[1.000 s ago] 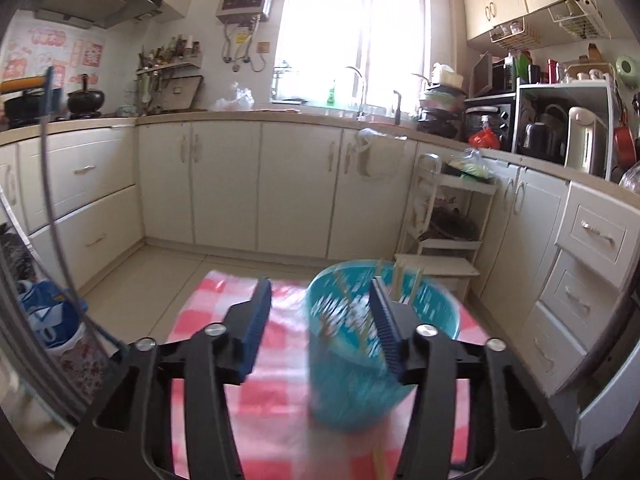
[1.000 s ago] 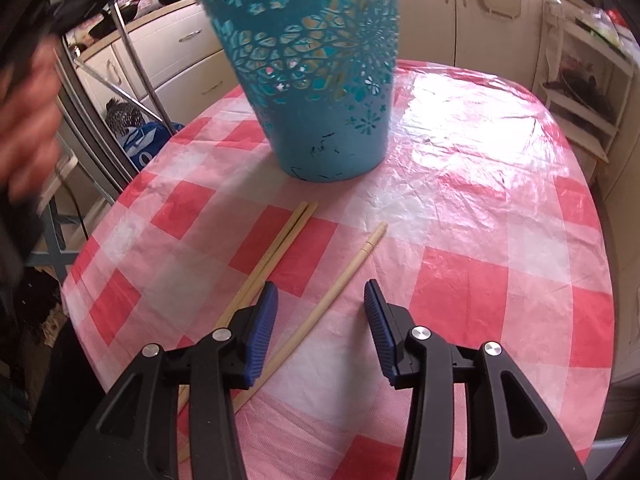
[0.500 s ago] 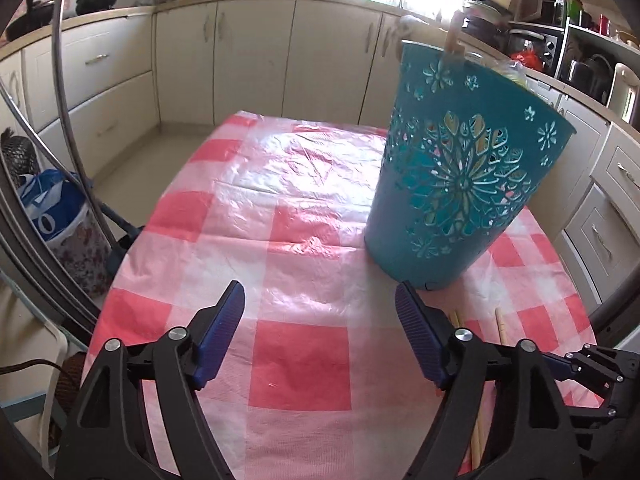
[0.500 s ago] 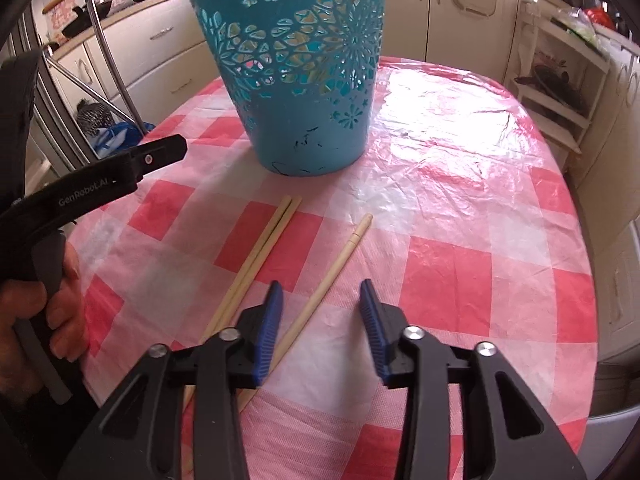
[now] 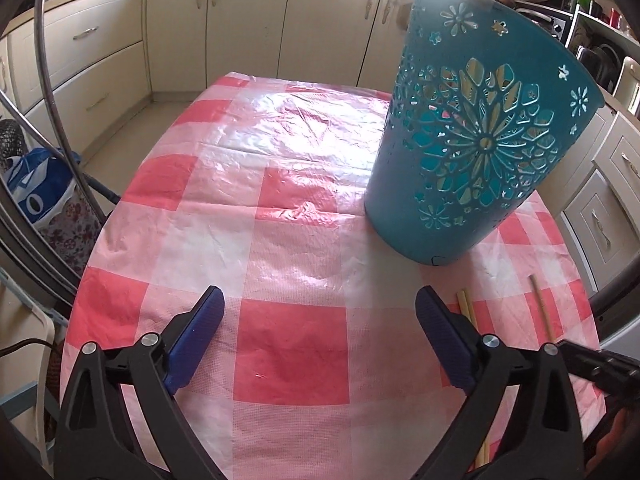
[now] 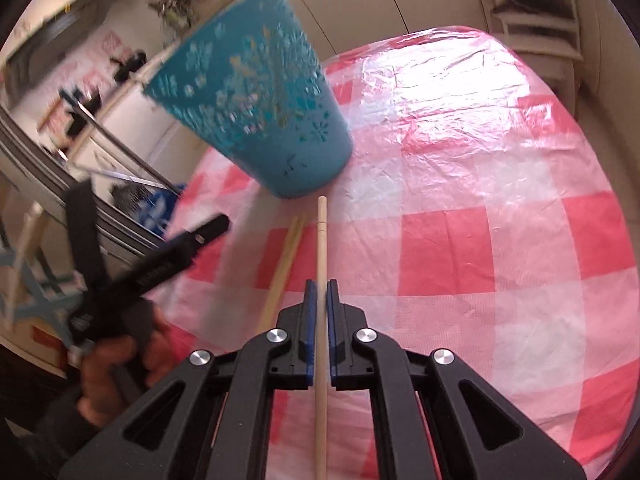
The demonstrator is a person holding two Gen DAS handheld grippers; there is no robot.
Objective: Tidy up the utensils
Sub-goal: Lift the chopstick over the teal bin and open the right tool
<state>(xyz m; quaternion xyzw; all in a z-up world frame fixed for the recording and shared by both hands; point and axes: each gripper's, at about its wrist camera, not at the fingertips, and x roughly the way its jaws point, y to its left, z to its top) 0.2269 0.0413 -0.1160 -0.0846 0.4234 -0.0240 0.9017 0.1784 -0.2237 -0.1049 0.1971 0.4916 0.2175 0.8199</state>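
A teal cut-out basket [image 5: 476, 128] [image 6: 256, 120] stands on the red-and-white checked tablecloth [image 5: 280, 184] with several utensils inside. My right gripper [image 6: 321, 286] is shut on a single wooden chopstick [image 6: 321, 240] that runs straight out between its blue pads toward the basket's base. A pair of chopsticks [image 6: 286, 256] lies just to its left on the cloth. In the left wrist view my left gripper [image 5: 320, 304] hovers low over the cloth, its jaws opening wide with nothing between them; the pair of chopsticks [image 5: 466, 308] and the single chopstick [image 5: 540, 308] show at its right.
A person's hand [image 6: 116, 364] grips the left tool's black handle [image 6: 160, 268] at the left of the right wrist view. Cream kitchen cabinets [image 5: 248, 20] ring the table. A metal chair frame [image 5: 52, 92] and a blue bag [image 5: 36, 188] stand off the table's left edge.
The left gripper dropped from looking across the kitchen to low over the cloth and opened wider. The right gripper closed on the single chopstick and rolled, tilting its view.
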